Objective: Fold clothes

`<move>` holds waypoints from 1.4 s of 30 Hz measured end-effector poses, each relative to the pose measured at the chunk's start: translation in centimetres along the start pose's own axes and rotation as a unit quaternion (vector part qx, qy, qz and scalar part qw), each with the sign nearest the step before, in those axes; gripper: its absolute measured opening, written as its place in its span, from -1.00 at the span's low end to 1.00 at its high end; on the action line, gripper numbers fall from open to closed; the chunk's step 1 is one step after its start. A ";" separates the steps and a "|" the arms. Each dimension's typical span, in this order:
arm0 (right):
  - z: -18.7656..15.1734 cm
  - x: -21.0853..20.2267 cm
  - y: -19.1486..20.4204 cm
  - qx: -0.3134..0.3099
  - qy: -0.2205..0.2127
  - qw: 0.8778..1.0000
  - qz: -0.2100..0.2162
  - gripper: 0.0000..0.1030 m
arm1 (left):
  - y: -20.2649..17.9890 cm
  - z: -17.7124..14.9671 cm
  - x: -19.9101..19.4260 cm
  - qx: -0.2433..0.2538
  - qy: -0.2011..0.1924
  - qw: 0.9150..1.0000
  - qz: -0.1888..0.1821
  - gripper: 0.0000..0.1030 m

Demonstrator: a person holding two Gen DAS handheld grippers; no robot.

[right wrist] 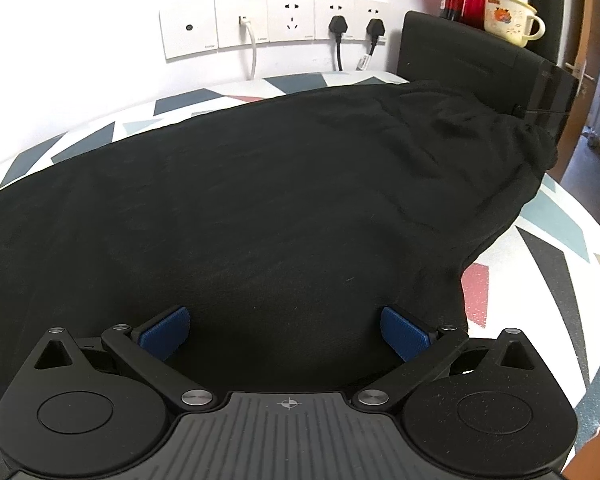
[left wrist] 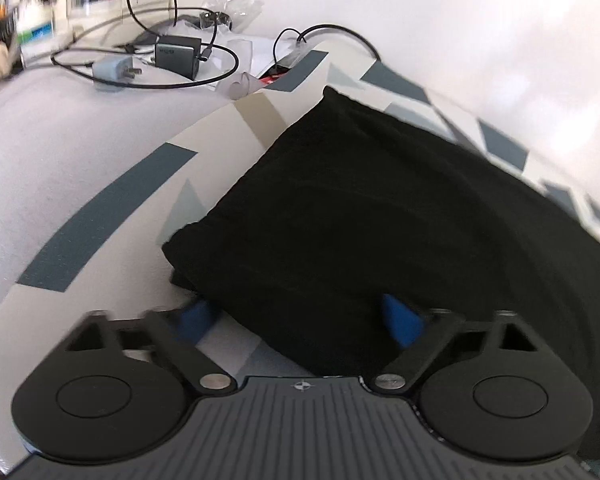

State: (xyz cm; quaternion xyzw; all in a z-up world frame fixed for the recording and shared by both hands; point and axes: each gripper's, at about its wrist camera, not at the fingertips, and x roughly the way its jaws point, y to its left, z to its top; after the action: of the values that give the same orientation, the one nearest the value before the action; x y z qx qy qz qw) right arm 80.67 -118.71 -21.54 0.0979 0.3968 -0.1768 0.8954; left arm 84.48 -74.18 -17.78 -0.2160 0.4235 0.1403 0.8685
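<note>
Underneath everything lies a cloth [right wrist: 556, 240] patterned with grey, teal and red shapes, backed by a white wall with a row of sockets [right wrist: 275, 24]. Right of the right gripper's [right wrist: 285, 330] spread jaws, a patterned mug [right wrist: 508, 18] sits on a black box. Black clothing [right wrist: 279, 184] lies flat between those jaws. The left gripper [left wrist: 300, 320], also spread, straddles the garment's folded edge [left wrist: 360, 220]; cables and chargers [left wrist: 171, 56] lie beyond.

Garment [right wrist: 279, 200] spread on tablecloth [right wrist: 552, 240], frame centre; wall sockets [right wrist: 275, 24] behind, upper centre; mug [right wrist: 508, 16] upper right; chargers [left wrist: 175, 56], cables [left wrist: 147, 80] upper left.
</note>
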 end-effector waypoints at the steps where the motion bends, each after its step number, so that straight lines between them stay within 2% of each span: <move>1: 0.0 0.0 0.0 -0.001 0.001 1.000 0.001 0.99 | 0.3 0.2 -0.1 -0.009 0.003 1.000 -0.010 -0.49; 4: 0.0 -0.1 0.0 -0.002 0.004 1.000 0.002 0.99 | 1.3 1.0 -0.2 -0.042 0.012 0.998 -0.040 -0.64; 7: 0.1 -0.2 0.1 0.003 0.008 1.000 -0.003 0.99 | 3.0 1.4 -0.5 -0.099 0.022 0.992 -0.070 -0.72; 14: 0.6 -0.2 0.6 0.034 0.026 0.999 -0.010 0.99 | 3.8 1.7 -1.7 -0.138 0.016 0.985 -0.104 -0.76; 15: 0.6 -0.3 0.6 0.039 0.029 0.999 -0.006 0.99 | 4.0 1.7 -1.7 -0.147 0.017 0.983 -0.107 -0.74; 17: 0.7 -0.4 0.7 0.043 0.034 0.999 0.002 0.99 | 4.2 1.7 -1.6 -0.162 0.025 0.981 -0.099 -0.57; 19: 0.6 -0.5 1.0 0.035 0.036 0.999 0.005 0.99 | 4.7 1.2 -1.2 -0.181 0.040 0.978 -0.094 -0.04; 20: 0.5 -0.5 1.1 0.030 0.035 0.999 0.006 0.99 | 4.9 1.0 -1.0 -0.192 0.048 0.976 -0.094 0.06; 24: 0.3 -0.6 1.3 0.022 0.034 0.999 0.007 0.99 | 5.6 -0.9 -1.4 -0.232 0.065 0.962 -0.129 0.07; 30: 0.1 -0.6 1.5 0.017 0.029 0.999 0.003 0.99 | 5.8 -1.1 -0.6 -0.255 0.036 0.956 -0.141 0.08; 34: 0.1 -0.6 1.5 0.016 0.029 0.999 0.002 0.99 | 5.7 -0.7 0.5 -0.263 0.003 0.954 -0.147 0.09; 35: 0.0 -0.6 1.5 0.014 0.029 0.999 0.002 0.99 | 5.6 -0.7 0.8 -0.262 -0.006 0.954 -0.149 0.07; 36: 0.0 -0.6 1.5 0.012 0.030 0.999 0.001 0.99 | 5.4 -0.7 1.0 -0.259 -0.012 0.955 -0.148 -0.15; 37: 0.0 -0.7 1.6 0.010 0.031 0.999 0.001 0.99 | 5.3 -0.6 1.2 -0.253 -0.010 0.957 -0.145 -0.82; 38: 0.0 -0.7 1.6 0.009 0.032 0.999 0.000 0.98 | 5.3 -0.7 1.5 -0.254 -0.003 0.956 -0.146 -0.80; 40: 0.0 -0.8 1.6 0.012 0.037 0.999 -0.001 0.99 | 5.9 -1.1 1.2 -0.275 -0.006 0.949 -0.152 -0.81; 42: 0.3 -0.9 1.7 0.016 0.043 0.999 0.004 0.98 | 6.0 -1.0 0.5 -0.274 -0.015 0.950 -0.151 -0.81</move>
State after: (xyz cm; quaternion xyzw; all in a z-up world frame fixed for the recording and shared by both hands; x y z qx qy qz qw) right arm 80.98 -117.07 -20.58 0.1216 0.4315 -0.1753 0.8765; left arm 81.53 -69.47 -20.24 -0.5053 0.3179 0.1211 0.7930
